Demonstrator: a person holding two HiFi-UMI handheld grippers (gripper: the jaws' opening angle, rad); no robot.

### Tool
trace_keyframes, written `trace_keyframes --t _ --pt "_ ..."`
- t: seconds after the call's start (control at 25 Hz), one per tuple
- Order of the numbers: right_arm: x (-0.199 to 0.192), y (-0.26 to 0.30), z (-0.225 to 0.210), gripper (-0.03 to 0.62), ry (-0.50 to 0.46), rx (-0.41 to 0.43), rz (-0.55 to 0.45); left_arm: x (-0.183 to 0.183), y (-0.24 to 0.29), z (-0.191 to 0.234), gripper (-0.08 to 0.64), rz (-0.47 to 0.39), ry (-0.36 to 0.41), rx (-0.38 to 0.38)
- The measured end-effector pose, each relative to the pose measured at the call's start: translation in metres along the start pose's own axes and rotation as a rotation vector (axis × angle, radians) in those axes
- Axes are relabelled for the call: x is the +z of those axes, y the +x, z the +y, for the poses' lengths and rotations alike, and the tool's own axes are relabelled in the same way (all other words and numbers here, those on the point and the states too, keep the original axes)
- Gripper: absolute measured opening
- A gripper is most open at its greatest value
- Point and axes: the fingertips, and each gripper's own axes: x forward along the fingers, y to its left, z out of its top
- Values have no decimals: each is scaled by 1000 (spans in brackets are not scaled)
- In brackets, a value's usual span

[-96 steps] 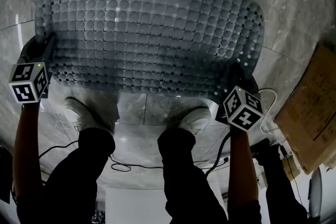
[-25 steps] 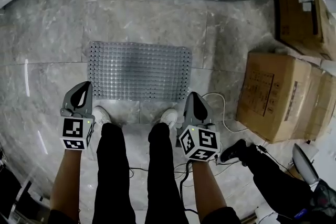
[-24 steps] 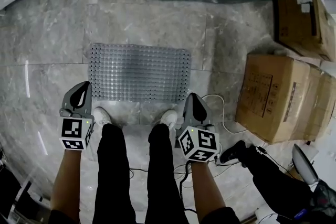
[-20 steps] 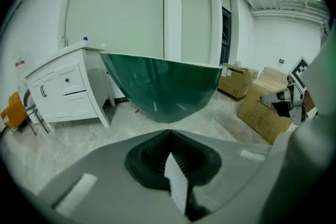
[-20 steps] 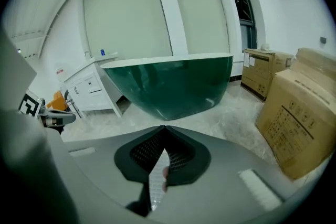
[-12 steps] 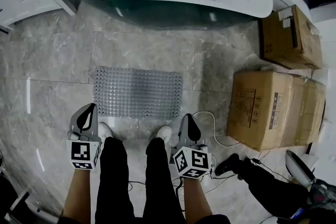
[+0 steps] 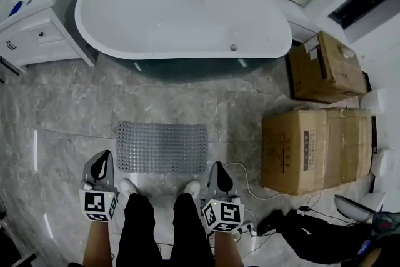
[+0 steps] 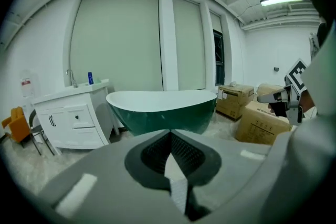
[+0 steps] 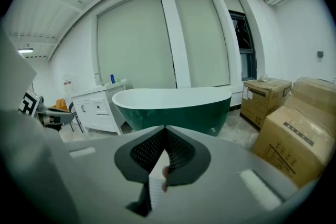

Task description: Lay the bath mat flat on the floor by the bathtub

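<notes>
The bath mat lies spread flat on the grey stone floor in the lower middle of the head view. Its long side runs parallel to the bathtub above it, with a strip of bare floor between them. That looks like the placement the task asks for: a spot to step onto when leaving the tub. Neither gripper touches the mat. The left gripper and right gripper hang near the bottom of the frame, either side of the person's shoes, just short of the mat's near edge. In each gripper view the jaws are pressed together on nothing and face the tub, not the floor, which suggests the laying is finished. The cardboard boxes at right stand apart from the mat.
</notes>
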Motion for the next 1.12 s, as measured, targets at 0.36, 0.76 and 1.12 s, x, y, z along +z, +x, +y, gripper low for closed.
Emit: trace_keyframes --t 0.36,0.76,1.12 --pt "64 -42 18 26 -47 55 -62 64 -61 0 0 -74 -56 42" --pt "133 -62 28 26 -67 104 -172 118 -79 -12 0 -131 -45 13" --pt "171 -82 23 26 -89 123 -234 167 -94 -16 0 -204 -22 -2"
